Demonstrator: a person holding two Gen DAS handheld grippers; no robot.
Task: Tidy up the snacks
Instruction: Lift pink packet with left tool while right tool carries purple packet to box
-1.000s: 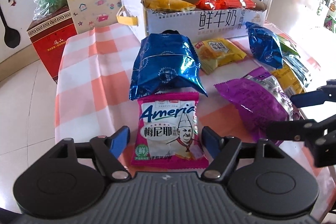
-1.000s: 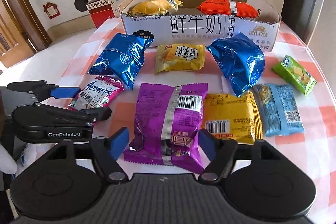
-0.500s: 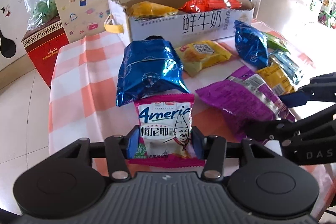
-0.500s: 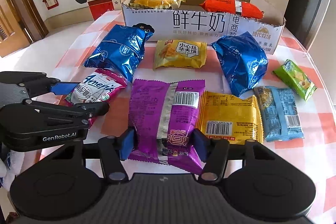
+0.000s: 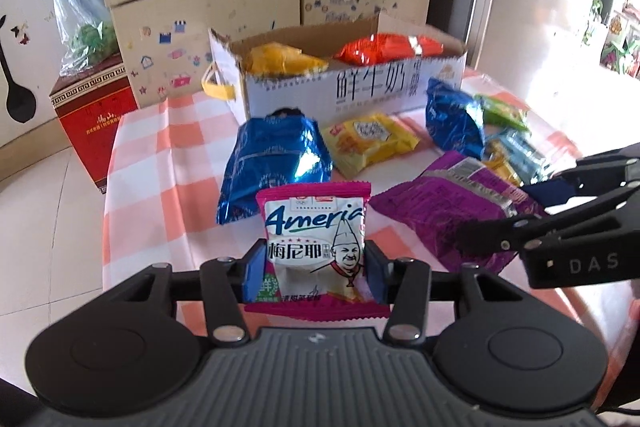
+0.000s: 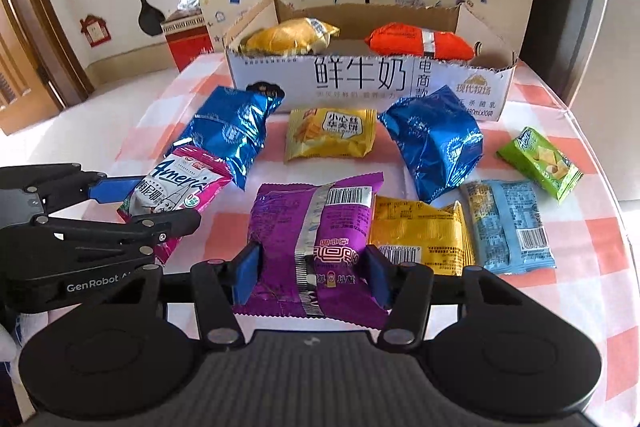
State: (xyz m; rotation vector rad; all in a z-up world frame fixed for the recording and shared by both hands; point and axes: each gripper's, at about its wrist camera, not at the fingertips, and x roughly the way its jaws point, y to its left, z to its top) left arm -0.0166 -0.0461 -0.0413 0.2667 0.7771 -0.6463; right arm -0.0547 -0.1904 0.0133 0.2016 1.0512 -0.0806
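The checked table (image 6: 592,235) carries the open box (image 6: 360,83) far ahead of both tools. The right gripper (image 6: 310,273) has just closed on the purple bag (image 6: 316,239), the left gripper (image 5: 314,269) on the pink packet (image 5: 316,227); both look ready for the box.

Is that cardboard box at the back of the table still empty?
No. The cardboard box already has a yellow packet and an orange packet lying inside it.
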